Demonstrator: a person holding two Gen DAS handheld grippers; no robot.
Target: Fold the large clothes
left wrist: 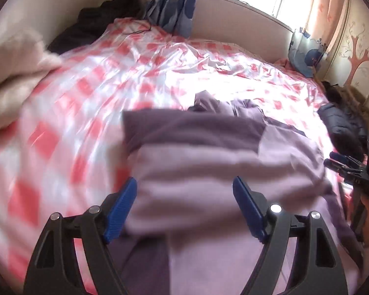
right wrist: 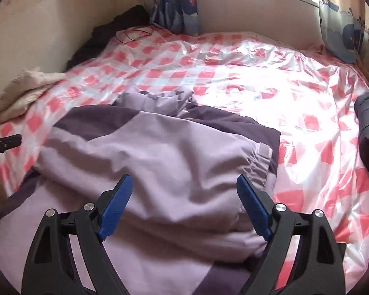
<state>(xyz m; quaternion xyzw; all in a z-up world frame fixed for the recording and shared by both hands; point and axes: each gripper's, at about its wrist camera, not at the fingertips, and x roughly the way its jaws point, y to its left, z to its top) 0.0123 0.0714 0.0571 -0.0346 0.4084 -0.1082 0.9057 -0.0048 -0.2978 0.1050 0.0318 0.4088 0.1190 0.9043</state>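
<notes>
- Your left gripper (left wrist: pixel 184 211) has its blue jaws spread wide with nothing clamped; the lilac cloth lies between and beyond them, but the pads do not press on it.
- Your right gripper (right wrist: pixel 184 209) is the same: jaws wide apart, hovering over the cloth, holding nothing.
- The jacket (right wrist: pixel 159 152), lilac with darker purple panels, lies on the bed (right wrist: pixel 294 113) atop the pink-and-white checked cover, its lower part already doubled up toward the collar.
- It looks as if a fold has just been laid, so judge the result before you grab again: the folded edge near the cuff (right wrist: pixel 264 152) looks bunched.
- For the next fold, take the two outer edges at matching points, one per gripper, so the cloth lifts evenly.
- Pinch only the jacket; the glossy cover beneath is likely slippery and may come up with it.
- Keep clear of the dark coat (right wrist: pixel 367 123) at the right edge and the cream blanket (right wrist: pixel 24 91) at the left.
- The left view is blurred, so trust the right view for alignment.
</notes>
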